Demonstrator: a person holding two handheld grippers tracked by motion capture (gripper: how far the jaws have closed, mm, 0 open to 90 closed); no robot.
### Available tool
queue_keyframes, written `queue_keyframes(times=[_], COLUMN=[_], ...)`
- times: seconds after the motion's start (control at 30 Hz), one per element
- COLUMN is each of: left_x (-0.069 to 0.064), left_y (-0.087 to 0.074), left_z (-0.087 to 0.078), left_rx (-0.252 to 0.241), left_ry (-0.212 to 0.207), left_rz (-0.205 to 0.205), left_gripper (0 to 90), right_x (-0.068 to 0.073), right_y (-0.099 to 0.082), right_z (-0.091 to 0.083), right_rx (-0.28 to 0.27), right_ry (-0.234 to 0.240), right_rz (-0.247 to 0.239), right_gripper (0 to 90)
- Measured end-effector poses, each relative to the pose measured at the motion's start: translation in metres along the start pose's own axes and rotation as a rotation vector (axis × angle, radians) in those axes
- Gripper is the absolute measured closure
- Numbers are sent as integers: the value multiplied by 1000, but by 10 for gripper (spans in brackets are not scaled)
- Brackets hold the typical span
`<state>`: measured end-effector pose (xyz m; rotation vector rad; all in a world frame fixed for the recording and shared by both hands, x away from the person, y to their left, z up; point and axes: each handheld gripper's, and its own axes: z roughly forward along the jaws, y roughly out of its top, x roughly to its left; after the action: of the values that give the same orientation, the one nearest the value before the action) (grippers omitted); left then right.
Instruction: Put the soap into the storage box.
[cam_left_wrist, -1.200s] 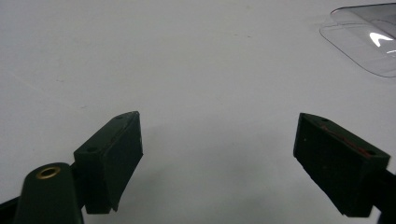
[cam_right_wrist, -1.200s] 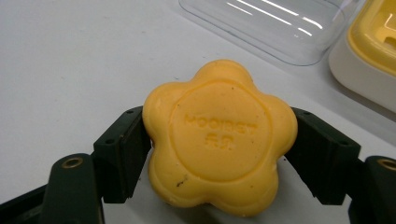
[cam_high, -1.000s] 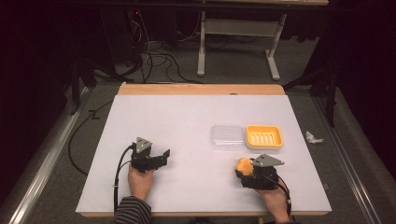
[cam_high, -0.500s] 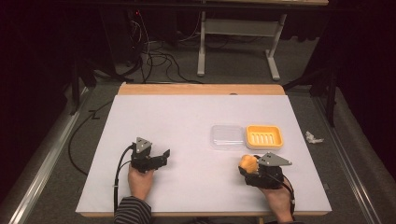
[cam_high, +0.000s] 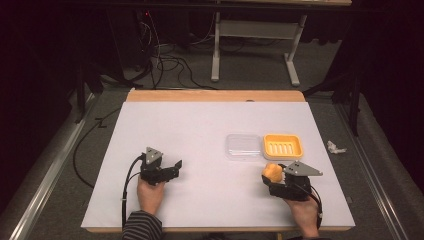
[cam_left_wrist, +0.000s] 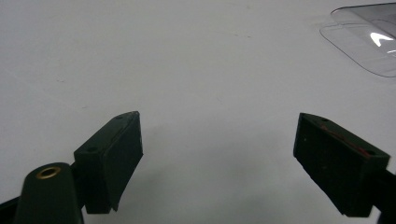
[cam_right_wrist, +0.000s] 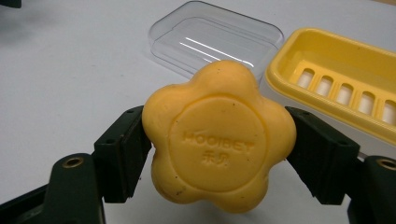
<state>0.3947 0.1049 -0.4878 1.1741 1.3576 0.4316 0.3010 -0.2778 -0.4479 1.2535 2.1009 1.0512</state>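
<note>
Soap (cam_right_wrist: 219, 137) held upright, stamped face toward camera

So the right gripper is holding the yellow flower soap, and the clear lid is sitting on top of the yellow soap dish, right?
Not quite. The right gripper does hold the yellow flower soap, but the clear lid lies on the table beside the yellow soap dish, not on it, as the right gripper view shows.

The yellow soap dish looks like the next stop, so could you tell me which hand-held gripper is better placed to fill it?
Right. The right hand-held gripper already clamps the flower-shaped soap just short of the yellow soap dish; the left hand-held gripper is open, farther away.
</note>
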Motion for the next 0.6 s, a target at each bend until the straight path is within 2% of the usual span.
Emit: queue_keyframes(times=[0.6], left_x=[0], left_y=[0], left_z=[-1], left_rx=[3], left_ry=[-3], left_rz=[4], left_gripper=[162], right_x=[-9], right_y=[8], right_z=[-10], right_rx=[-17], right_ry=[-13], right_rz=[5], right_gripper=[265])
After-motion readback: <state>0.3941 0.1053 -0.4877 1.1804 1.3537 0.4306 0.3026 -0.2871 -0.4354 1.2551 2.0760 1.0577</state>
